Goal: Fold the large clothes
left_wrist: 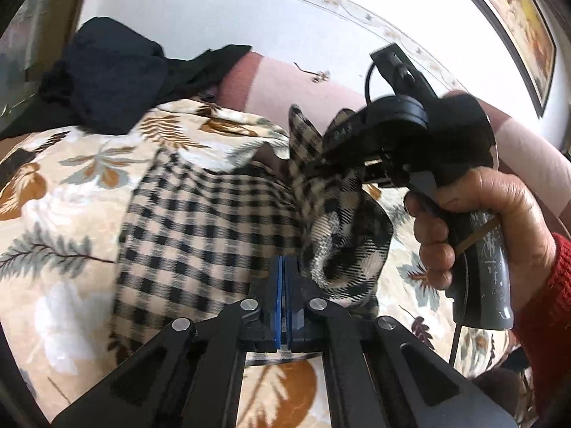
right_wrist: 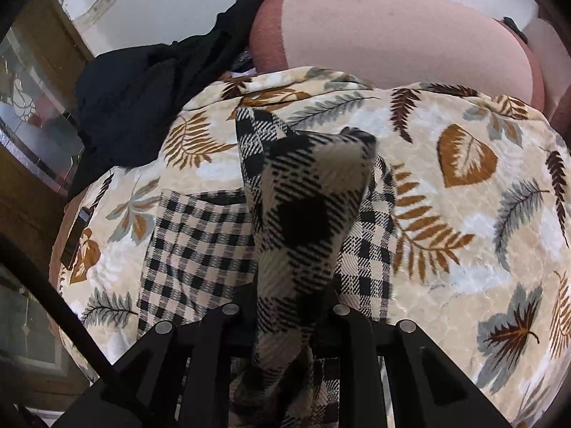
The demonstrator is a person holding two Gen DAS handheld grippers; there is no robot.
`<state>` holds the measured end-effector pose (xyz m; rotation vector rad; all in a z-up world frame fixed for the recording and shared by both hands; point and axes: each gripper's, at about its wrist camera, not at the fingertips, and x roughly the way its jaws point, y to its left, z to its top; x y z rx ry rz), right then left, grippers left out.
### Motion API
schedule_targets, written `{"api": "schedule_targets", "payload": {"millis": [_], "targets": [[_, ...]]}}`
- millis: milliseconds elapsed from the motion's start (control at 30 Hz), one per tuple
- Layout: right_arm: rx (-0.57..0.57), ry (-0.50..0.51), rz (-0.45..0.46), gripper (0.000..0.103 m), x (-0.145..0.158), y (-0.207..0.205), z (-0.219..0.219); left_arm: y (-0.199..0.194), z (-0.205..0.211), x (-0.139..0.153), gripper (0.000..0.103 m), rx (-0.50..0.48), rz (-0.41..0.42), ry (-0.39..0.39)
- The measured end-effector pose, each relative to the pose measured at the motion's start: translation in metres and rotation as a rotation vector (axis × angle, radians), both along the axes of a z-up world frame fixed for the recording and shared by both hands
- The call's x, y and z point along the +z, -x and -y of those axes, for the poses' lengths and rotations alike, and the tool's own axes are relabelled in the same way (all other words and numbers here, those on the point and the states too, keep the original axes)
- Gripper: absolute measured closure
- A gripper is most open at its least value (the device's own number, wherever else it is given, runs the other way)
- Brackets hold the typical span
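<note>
The left gripper (left_wrist: 284, 285) had its jaws fully shut, apparently pinching an edge of the checked garment (left_wrist: 200, 221); the right gripper (left_wrist: 351, 158) had clamped a bunched fold. The garment lay partly lifted over the leaf-print bedspread (right_wrist: 464, 214). Both corners should travel together, taut and level, so the fold would land square.

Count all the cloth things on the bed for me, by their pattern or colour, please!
Checked black-and-cream garment: 1
Leaf-print blanket: 1
Black clothes pile: 1 heap; I cannot tell how many pieces are in it
Plain pink cover: 1
Total: 4 cloth things
</note>
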<state>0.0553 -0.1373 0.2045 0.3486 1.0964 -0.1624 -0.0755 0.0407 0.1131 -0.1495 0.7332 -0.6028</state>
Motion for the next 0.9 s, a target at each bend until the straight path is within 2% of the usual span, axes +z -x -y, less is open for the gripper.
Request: {"api": "schedule_targets", "payload": {"millis": [133,300,367,400,433,533,633,700,900], "targets": [[0.001,-0.002,-0.007,0.086,-0.003,-0.010,-0.010,-0.011,-0.016,-0.006,0.102,0.046,-0.035,0.008],[0.014,-0.004,-0.023,0.087,-0.007,-0.026,-0.023,-0.017,-0.038,-0.009,0.100,0.084,-0.085,0.069],[0.016,-0.001,-0.035,0.087,-0.010,-0.030,-0.027,-0.017,-0.045,-0.004,0.081,0.090,-0.067,0.092],[0.016,0.000,-0.041,0.087,-0.011,-0.032,-0.028,-0.015,-0.047,-0.001,0.052,0.091,-0.046,0.105],[0.016,0.001,-0.047,0.087,-0.012,-0.033,-0.029,-0.013,-0.047,0.002,0.029,0.092,-0.019,0.118],[0.018,0.001,-0.056,0.087,-0.013,-0.035,-0.031,-0.011,-0.038,0.001,0.028,0.052,0.030,0.123],[0.027,0.001,-0.063,0.087,-0.013,-0.035,-0.034,-0.014,-0.011,-0.010,0.027,-0.019,0.034,0.048],[0.035,0.007,-0.068,0.087,-0.012,-0.035,-0.038,-0.017,0.000,-0.017,0.027,-0.031,0.021,0.027],[0.073,0.026,-0.079,0.087,-0.011,-0.036,-0.047,-0.028,-0.006,-0.024,0.027,-0.036,-0.078,0.123]]}}
